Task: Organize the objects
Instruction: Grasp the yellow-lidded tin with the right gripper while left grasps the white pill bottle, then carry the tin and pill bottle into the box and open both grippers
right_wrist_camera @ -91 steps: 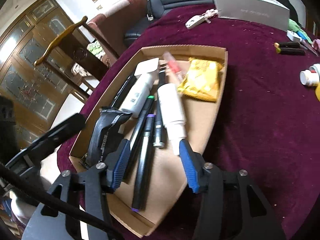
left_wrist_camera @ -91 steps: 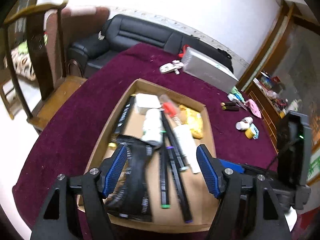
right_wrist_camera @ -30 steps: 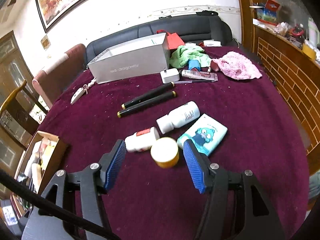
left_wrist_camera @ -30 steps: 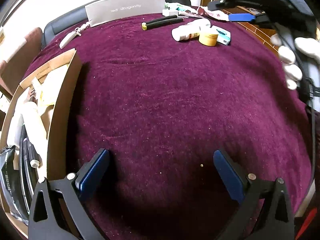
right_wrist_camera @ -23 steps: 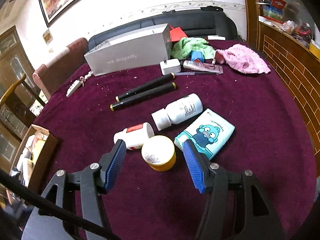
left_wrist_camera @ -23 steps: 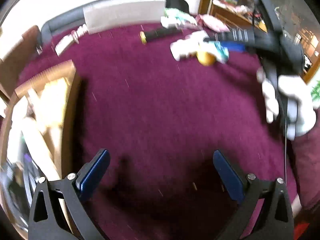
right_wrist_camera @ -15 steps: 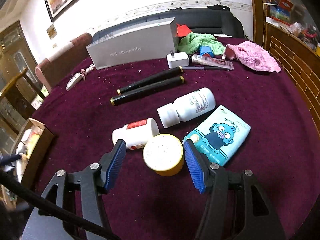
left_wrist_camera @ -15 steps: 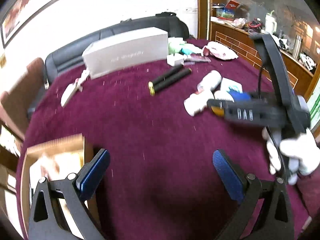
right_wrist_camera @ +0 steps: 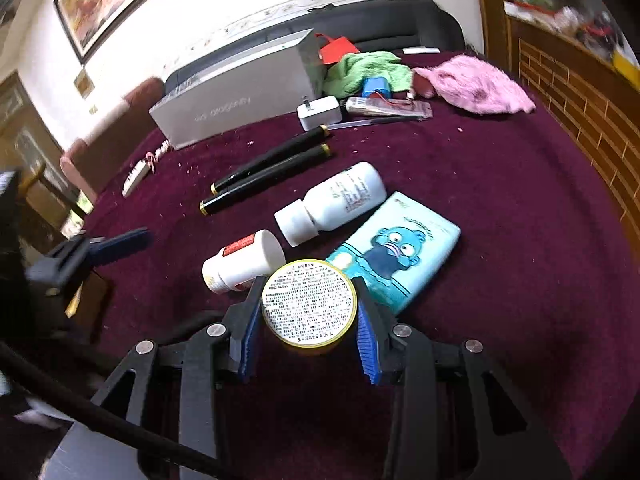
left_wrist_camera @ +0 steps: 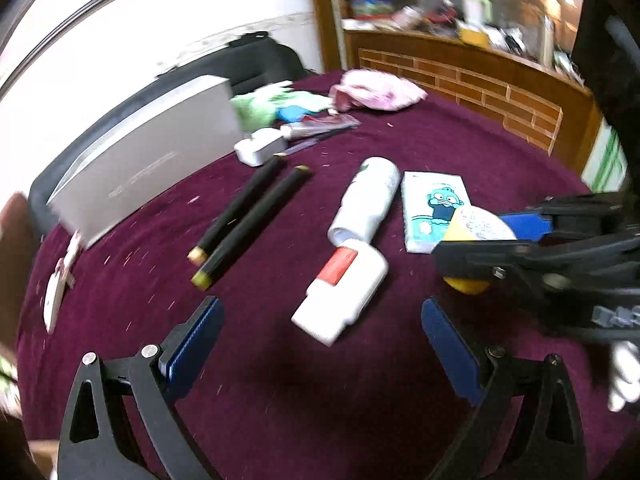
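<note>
A round yellow tin (right_wrist_camera: 309,305) with a printed white lid sits on the purple tablecloth (right_wrist_camera: 500,208). My right gripper (right_wrist_camera: 308,292) has its jaws closing on the tin, and the blue pads touch its two sides. The left wrist view shows the same tin (left_wrist_camera: 480,222) between the right gripper's fingers. My left gripper (left_wrist_camera: 319,305) is wide, its jaws closing slightly, with nothing gripped. A small white bottle with a red label (left_wrist_camera: 344,284) lies just ahead of it. A larger white bottle (right_wrist_camera: 332,200), a teal cartoon tissue pack (right_wrist_camera: 400,252) and two black markers (right_wrist_camera: 272,172) lie close by.
A long grey box (right_wrist_camera: 240,96) stands at the back of the table. A white charger (right_wrist_camera: 320,112), a green cloth (right_wrist_camera: 368,66) and a pink cloth (right_wrist_camera: 476,84) lie beside it. A brick-fronted counter (left_wrist_camera: 500,92) runs along the right. A gloved hand (left_wrist_camera: 624,372) holds the right gripper.
My left gripper swung away from the cardboard box toward the bottles and markers. My right gripper came down over the yellow tin and its jaws drew in against it.
</note>
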The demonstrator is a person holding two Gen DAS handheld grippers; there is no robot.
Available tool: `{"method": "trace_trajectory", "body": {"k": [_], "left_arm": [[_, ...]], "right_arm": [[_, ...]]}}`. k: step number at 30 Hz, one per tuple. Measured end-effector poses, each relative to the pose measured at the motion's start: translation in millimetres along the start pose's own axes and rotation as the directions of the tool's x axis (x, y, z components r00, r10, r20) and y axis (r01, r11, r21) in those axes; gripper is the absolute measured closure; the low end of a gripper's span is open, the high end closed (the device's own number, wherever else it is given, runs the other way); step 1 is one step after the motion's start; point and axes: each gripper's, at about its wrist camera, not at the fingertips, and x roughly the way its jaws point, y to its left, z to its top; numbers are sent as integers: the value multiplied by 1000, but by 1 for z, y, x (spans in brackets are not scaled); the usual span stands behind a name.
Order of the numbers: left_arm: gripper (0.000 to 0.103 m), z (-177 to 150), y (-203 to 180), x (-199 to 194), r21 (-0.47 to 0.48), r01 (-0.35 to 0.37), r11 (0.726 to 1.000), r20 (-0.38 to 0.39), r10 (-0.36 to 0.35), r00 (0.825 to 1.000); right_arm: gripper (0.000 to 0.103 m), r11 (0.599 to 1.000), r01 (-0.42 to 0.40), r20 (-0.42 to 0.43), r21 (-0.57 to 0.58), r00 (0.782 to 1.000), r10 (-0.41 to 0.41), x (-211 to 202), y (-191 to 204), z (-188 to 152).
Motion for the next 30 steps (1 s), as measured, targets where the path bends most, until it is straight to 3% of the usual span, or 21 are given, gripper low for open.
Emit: {"method": "trace_trajectory", "body": {"k": [3,4,5,6,7,13,22,30], "left_arm": [[8,9,-9,21,48,-23,999,-27,25,999],[23,9,-11,26,52,-28,998,-41,30,999],[45,9,-10,31,39,1,999,-63,1,998],[61,11,-6,31,-20,66,998,-65,-67,996],[73,12,-3,32,-52,80,995,-83,-85,993],[73,-7,5,4,-121,67,990,-67,-76,995],[73,-53,4,-84,-229,83,970,23,-80,997],[73,-108,34,-175,-331,72,941,107,-38,994]], "right_arm": [[65,1000,2,7,0,1000,-2,-2,0,1],[65,1000,0,8,-3,1000,0,-2,1,1],[65,1000,-1,7,-5,1000,1,-1,2,2],[65,1000,0,7,-4,1000,0,0,1,1],[65,1000,3,6,-1,1000,-3,1,0,1],[65,1000,3,-7,18,1000,-3,6,-3,-1],[65,998,-58,4,22,998,58,3,9,-5],[65,990,-141,-21,-20,990,141,-13,62,-32]]}}
